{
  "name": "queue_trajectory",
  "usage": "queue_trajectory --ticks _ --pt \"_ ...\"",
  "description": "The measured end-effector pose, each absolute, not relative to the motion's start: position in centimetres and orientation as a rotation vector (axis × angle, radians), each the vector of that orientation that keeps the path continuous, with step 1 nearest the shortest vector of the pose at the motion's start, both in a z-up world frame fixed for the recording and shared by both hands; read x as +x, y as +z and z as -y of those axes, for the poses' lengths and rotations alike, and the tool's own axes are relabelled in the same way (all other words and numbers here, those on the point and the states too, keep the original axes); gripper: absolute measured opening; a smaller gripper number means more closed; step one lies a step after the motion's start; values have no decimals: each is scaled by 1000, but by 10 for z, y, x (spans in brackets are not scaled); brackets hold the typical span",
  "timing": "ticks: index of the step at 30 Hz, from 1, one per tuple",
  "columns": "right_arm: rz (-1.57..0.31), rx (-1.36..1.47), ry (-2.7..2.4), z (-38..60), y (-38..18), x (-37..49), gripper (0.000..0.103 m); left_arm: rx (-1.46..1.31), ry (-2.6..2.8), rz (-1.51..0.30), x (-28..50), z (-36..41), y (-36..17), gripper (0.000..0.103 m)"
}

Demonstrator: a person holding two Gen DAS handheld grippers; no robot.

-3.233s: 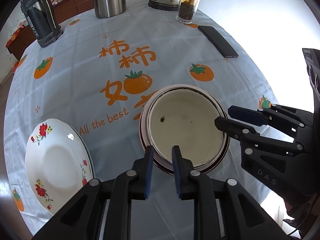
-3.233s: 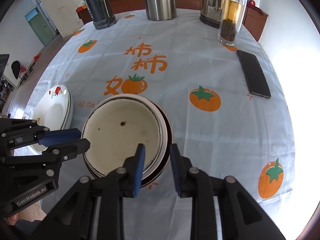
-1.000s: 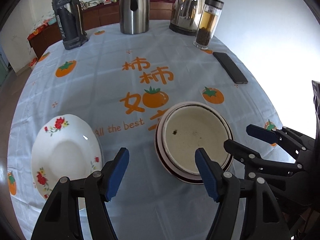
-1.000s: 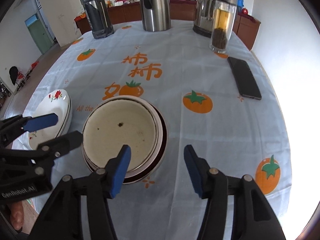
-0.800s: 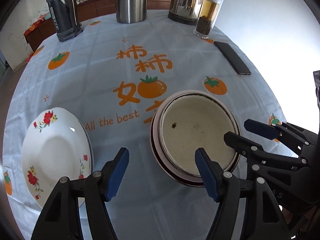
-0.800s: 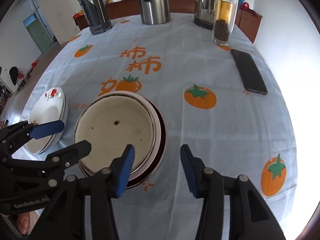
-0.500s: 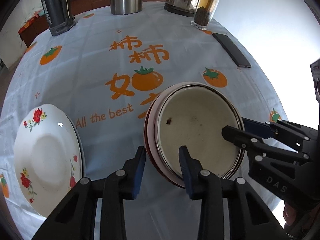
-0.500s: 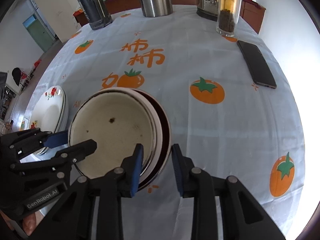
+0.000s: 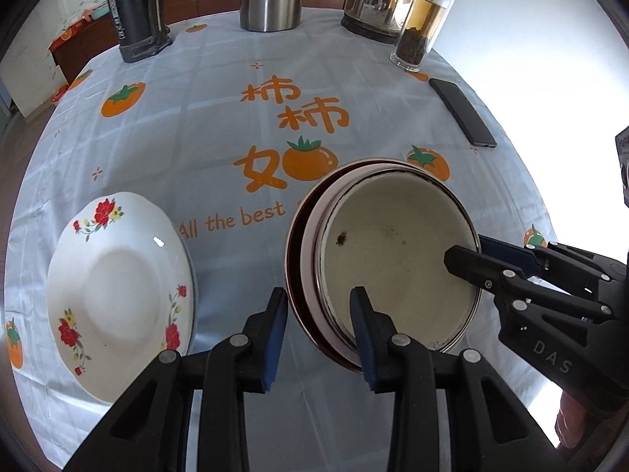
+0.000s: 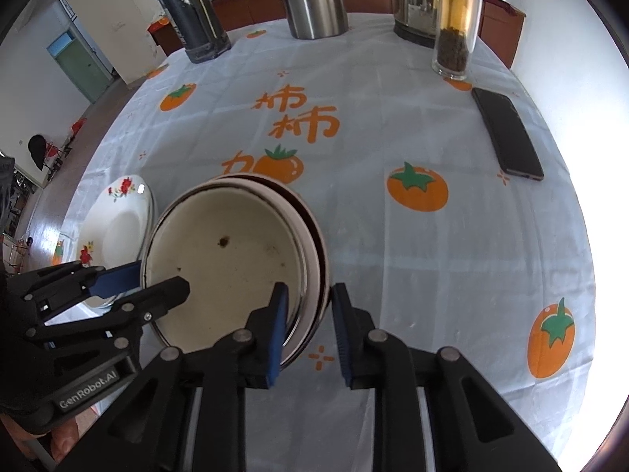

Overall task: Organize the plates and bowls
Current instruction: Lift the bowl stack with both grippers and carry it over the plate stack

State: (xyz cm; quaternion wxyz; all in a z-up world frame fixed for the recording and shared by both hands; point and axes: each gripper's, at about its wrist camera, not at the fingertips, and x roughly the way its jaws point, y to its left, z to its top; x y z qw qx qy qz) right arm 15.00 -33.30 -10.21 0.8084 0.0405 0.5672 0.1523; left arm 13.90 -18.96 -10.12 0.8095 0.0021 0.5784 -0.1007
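Currently both sides are on the stacked bowls (image 9: 393, 259) at the near middle of the counter (image 9: 188, 126). Left hand-held gripper (image 9: 318, 322) straddles the near-left rim, one pad outside the dark outer bowl, one inside the cream top bowl; jaws narrow. Right hand-held gripper (image 10: 308, 318) does the same on the near-right rim. Pads look at or just off the rim, so whether either one is really clamped I cannot tell.

Stack looks tilted, left edge higher in the left wrist view, so my read is a two-sided lift of the whole stack is starting, or at least the grip is being set.

Flowered plate (image 9: 118, 291) sits to the left of the stack, near but apart; there seems to be a second plate under it. Likely target: set the bowls next to or onto that plate pile, can't say which.

Next move needs:
- both pinches firm before raising
- both sides rising level, else the inner bowl slides
- clearance over the plate rim if going left

Phone (image 10: 507, 137), tea jar (image 10: 456, 23) and kettles are well apart, no conflict.
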Motion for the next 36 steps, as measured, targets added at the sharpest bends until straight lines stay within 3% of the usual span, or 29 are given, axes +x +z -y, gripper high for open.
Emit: queue_trajectory --ticks 20,36 --pt "-1152 1 510 238 -49 152 23 -70 -41 -1182 123 98 -53 36" --pt "-1202 -48 600 161 -66 160 23 -102 51 -1198 118 25 -57 36"
